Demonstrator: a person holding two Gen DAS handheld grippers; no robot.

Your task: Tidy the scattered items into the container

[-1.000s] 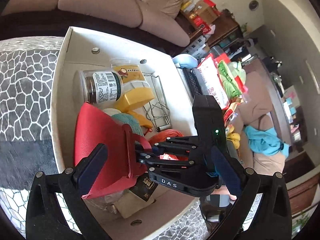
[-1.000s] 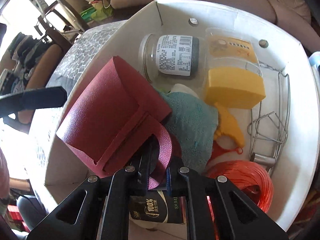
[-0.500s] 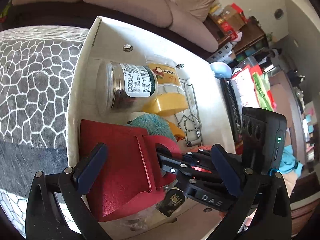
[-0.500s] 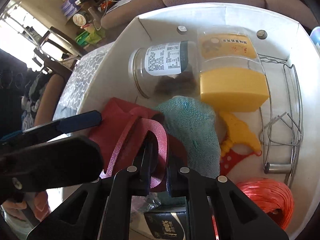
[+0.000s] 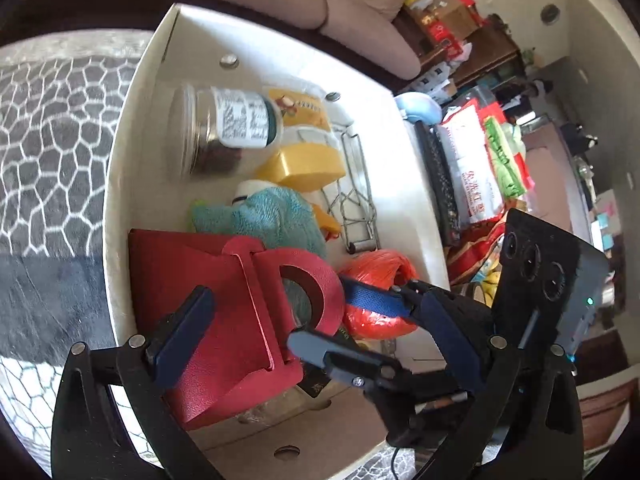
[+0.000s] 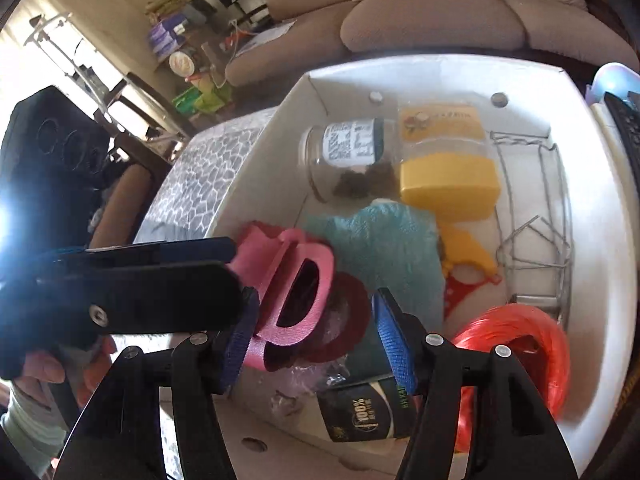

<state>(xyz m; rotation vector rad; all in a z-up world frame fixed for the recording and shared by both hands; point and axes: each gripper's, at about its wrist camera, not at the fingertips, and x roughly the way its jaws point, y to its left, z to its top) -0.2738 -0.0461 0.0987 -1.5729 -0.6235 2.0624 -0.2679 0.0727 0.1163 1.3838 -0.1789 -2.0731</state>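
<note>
A white box holds the gathered items. A red leather pouch lies inside it at the near left, its handle loop up. My right gripper is open, one finger on each side of the loop, not gripping it. My left gripper is open just above the pouch; its finger reaches in from the left in the right wrist view. A glass jar, a yellow-lidded tub, a teal cloth and a red twine spool also lie in the box.
A wire rack lies along the box's right side, a dark pouch at the near wall. The box stands on a grey cracked-pattern cloth. A sofa is behind; a keyboard and bags crowd the right.
My right gripper has opened and let go of the red pouch's loop. The pouch has dropped flatter into the box. Both grippers have pulled back a little.
</note>
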